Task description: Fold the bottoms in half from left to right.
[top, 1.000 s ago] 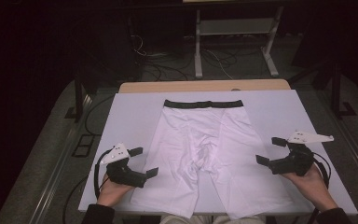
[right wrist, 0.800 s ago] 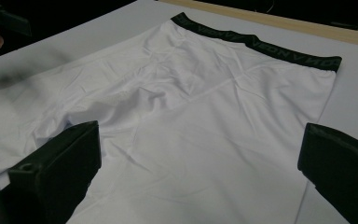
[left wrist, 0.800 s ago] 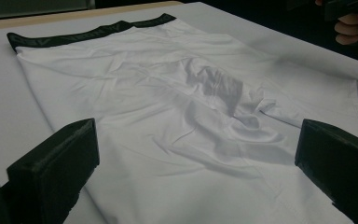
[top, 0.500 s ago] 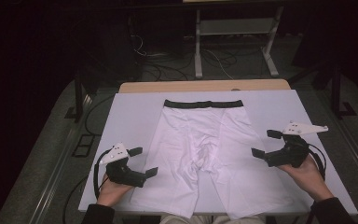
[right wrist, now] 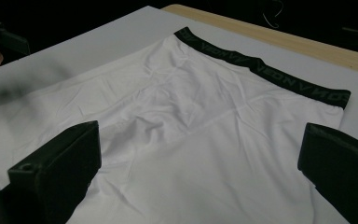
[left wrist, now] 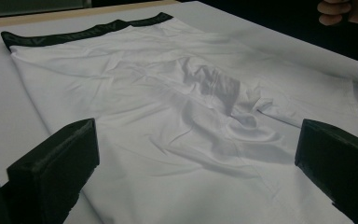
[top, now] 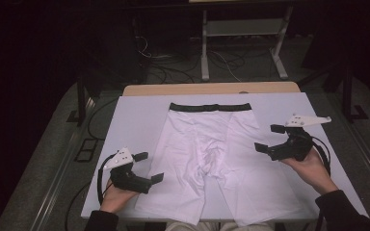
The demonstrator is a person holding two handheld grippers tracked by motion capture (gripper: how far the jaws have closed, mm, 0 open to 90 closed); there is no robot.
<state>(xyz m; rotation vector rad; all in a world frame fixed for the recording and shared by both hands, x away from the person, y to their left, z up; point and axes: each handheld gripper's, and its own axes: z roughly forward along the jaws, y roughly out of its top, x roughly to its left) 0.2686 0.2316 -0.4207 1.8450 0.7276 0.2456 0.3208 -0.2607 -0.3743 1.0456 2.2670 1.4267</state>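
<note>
Hands apart, left gripper [top: 150,166] and right gripper [top: 269,137] wide-jawed beside shorts [top: 212,159].

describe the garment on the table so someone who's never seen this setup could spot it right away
On the white sheet covering the wooden table, between the left gripper and the right gripper, lies a pair of white shorts, spread flat with both legs pointing toward the person. Its black waistband, at the far edge, is the only dark strip on the pale surface.

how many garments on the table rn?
1: white boxer briefs with a black waistband, spread flat mid-table between the open left gripper and right gripper. Nothing appears hidden beneath.
</note>
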